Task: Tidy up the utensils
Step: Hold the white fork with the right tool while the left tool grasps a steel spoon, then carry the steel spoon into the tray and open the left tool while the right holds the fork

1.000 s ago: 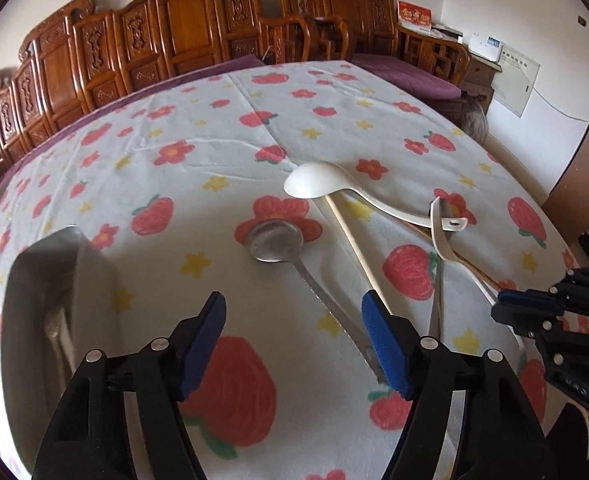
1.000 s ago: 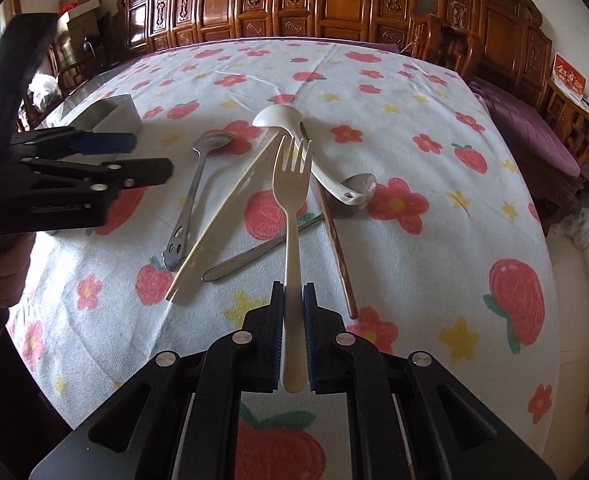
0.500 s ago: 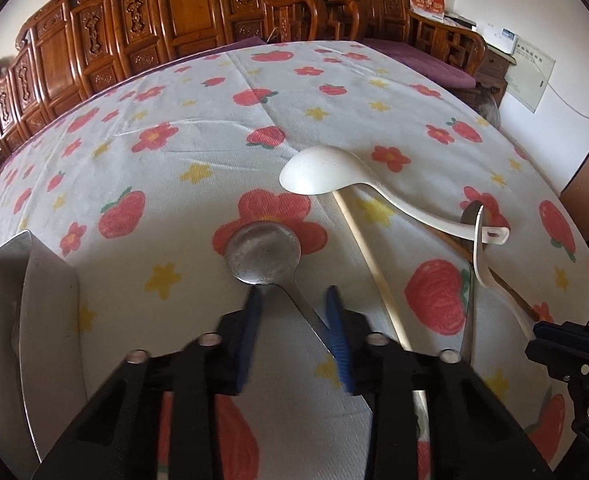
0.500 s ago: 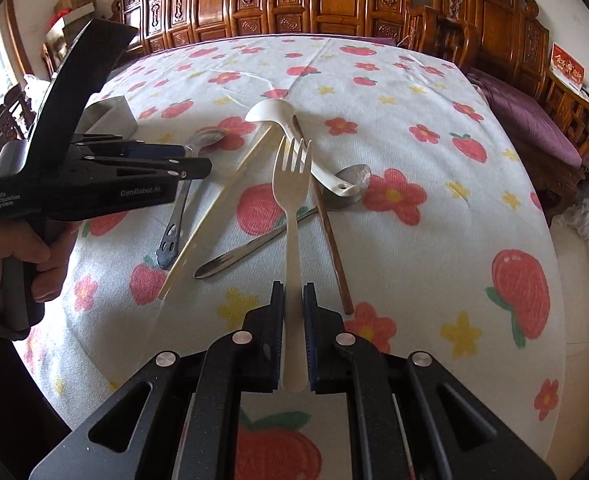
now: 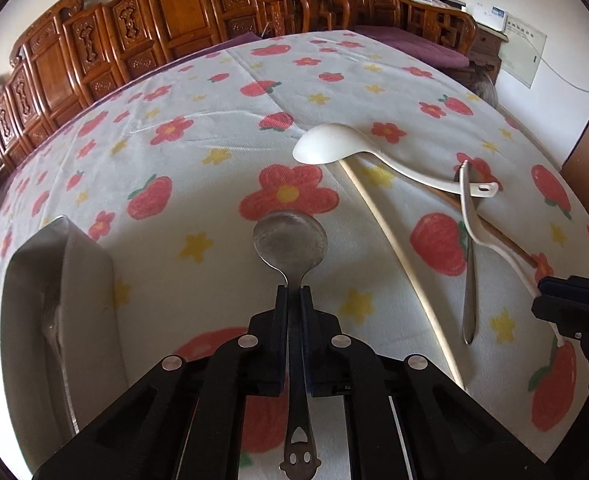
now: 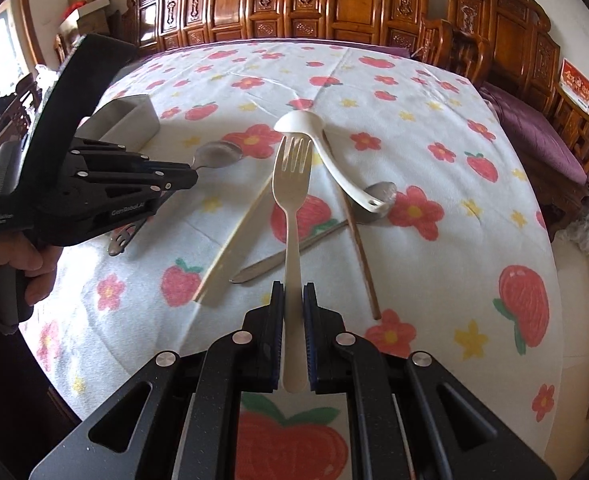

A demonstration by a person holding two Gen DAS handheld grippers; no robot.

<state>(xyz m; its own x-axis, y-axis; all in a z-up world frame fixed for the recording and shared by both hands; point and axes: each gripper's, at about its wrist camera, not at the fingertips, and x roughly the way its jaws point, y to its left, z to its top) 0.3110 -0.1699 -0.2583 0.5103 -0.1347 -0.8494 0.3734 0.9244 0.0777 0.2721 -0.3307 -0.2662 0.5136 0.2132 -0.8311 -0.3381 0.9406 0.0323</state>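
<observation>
A home dining room: carved wooden chairs (image 6: 378, 4) ring a tabletop (image 5: 222, 128) under a strawberry-print cloth.

Your left gripper (image 5: 293, 294) points steeply down toward the table, its fingers (image 5: 281, 300) clamped tight on the neck of the metal spoon (image 5: 290, 240), the handle running back between them. Your left hand (image 6: 26, 268) wraps the grip low at the frame's edge in the right wrist view. Your right gripper (image 6: 293, 294) tilts down at much the same angle, fingers pressed on the handle of the cream fork (image 6: 292, 184), tines pointing away from you.
</observation>
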